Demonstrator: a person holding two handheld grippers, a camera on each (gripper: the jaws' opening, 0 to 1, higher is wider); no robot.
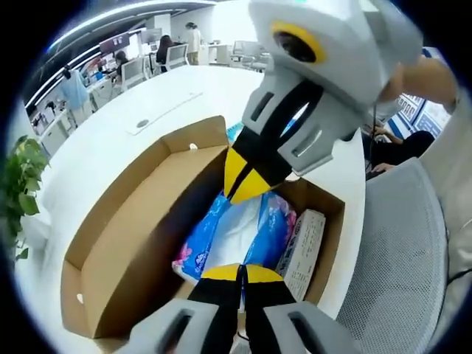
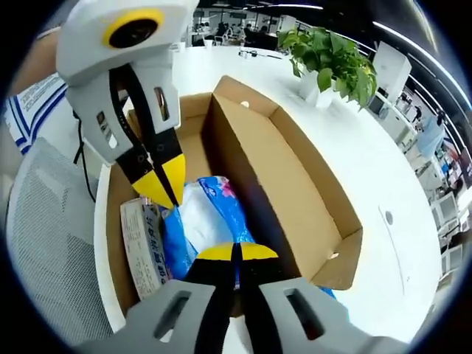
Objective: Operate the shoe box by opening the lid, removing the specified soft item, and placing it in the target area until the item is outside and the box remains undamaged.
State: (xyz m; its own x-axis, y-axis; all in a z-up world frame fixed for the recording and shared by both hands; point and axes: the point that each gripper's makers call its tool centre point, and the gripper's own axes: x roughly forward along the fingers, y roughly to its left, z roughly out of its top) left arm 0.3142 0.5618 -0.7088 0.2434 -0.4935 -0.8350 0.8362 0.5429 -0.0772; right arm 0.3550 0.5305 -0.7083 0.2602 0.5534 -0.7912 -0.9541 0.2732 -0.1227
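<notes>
An open cardboard shoe box [image 1: 333, 243] [image 2: 113, 214] lies on a white table, its lid [image 1: 140, 236] [image 2: 295, 184] folded back alongside. Inside lies a soft blue-and-white plastic pack [image 1: 236, 228] [image 2: 203, 221] next to a small grey printed carton [image 1: 301, 251] [image 2: 140, 247]. My left gripper [image 1: 240, 271] [image 2: 168, 193] is shut, its yellow tips at one end of the pack. From the opposite side my right gripper [image 2: 236, 253] [image 1: 247, 188] reaches in, also shut, tips at the pack's other end. Whether either one pinches the wrapper is hidden.
A potted plant [image 1: 22, 184] [image 2: 332, 59] stands on the white table [image 1: 110, 140] [image 2: 383, 155] beyond the lid. A grey mesh chair [image 1: 398, 258] [image 2: 44, 236] sits against the table edge by the box. Office desks and people fill the background.
</notes>
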